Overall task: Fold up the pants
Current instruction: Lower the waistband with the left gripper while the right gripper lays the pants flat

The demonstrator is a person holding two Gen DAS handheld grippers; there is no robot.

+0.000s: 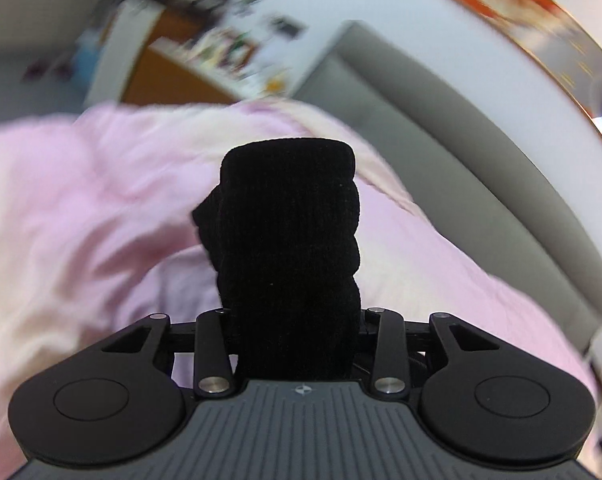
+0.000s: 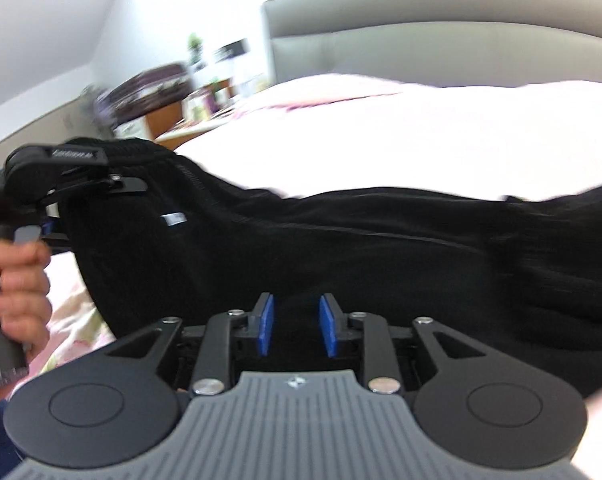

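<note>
Black pants (image 1: 289, 240) bunched in the left claw (image 1: 297, 320), clenched on them.
Right claw (image 2: 295, 326) released; soft, floppy cloth, best gripped at waistband.

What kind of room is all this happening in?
Most likely a bedroom in a home. A bed with pink bedding fills the view, backed by a padded grey headboard. Beside it stands a cluttered wooden cabinet, and black pants lie across the bed for folding.
</note>
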